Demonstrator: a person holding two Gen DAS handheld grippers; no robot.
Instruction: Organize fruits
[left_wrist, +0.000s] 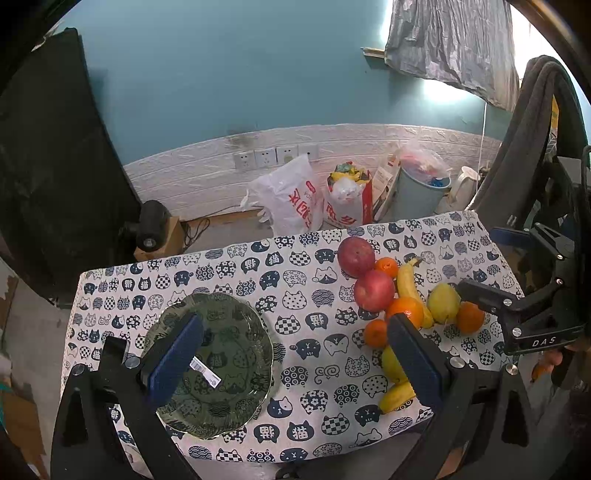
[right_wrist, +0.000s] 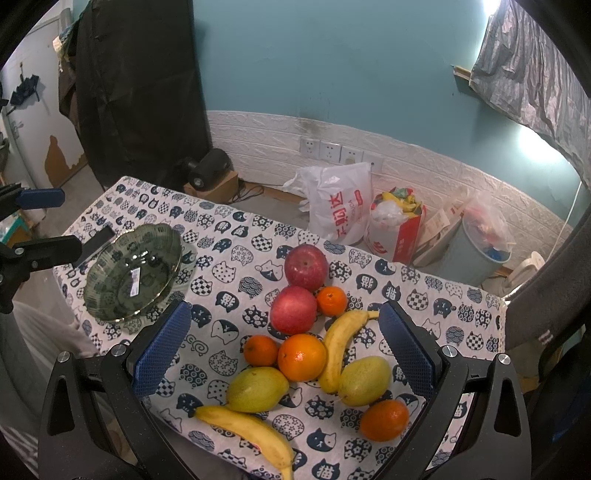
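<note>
Both sets of jaws stand open and empty. The fruit lies clustered on the counter, well apart from the empty bowl. The right gripper hangs above the fruit, apparently ready to pick; the left gripper waits by the bowl.

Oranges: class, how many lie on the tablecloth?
4. The largest orange is central, a small one on its left, another beside the apples, the last nearest the camera. None looks hidden.
</note>
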